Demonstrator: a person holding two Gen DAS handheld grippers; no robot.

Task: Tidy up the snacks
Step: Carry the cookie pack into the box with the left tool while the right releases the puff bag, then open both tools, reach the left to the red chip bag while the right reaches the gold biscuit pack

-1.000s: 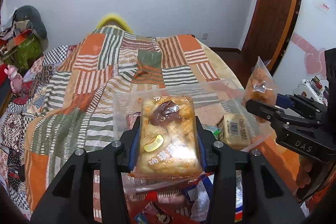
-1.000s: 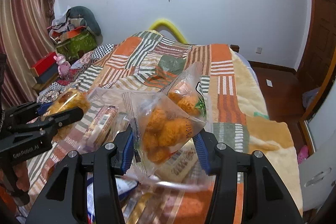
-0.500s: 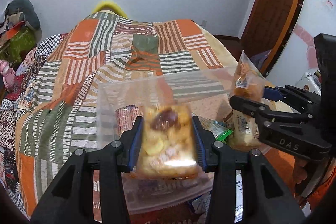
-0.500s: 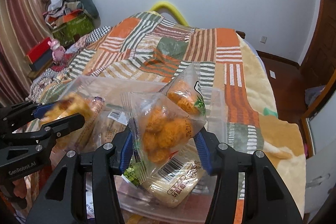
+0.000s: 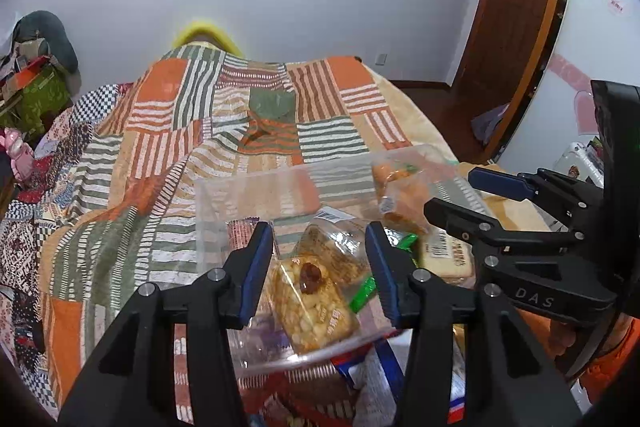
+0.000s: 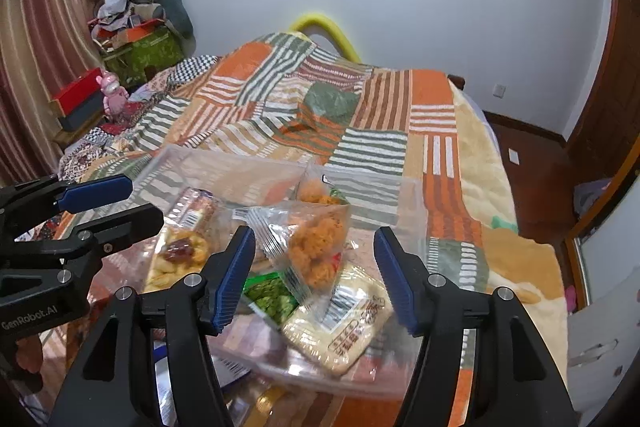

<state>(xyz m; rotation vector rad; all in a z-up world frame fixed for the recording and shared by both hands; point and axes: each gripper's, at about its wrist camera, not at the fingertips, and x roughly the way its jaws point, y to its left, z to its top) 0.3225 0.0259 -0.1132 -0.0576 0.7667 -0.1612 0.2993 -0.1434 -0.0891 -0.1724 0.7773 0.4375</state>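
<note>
Clear plastic bin (image 5: 256,195) on the patchwork striped quilt (image 5: 168,131) holds both snack packets. The left gripper (image 5: 319,269) hangs spread over the nut-cake bar packet (image 5: 312,303) at its six o'clock. The right gripper (image 6: 314,273), fingers also spread, hovers with the orange puffed-snack bag (image 6: 318,247) lying loose at twelve o'clock.

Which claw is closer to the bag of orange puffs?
Right. The right claw hangs open directly over the bag of orange puffs in the clear box; the left claw is open farther away, above the nut bar.
</note>
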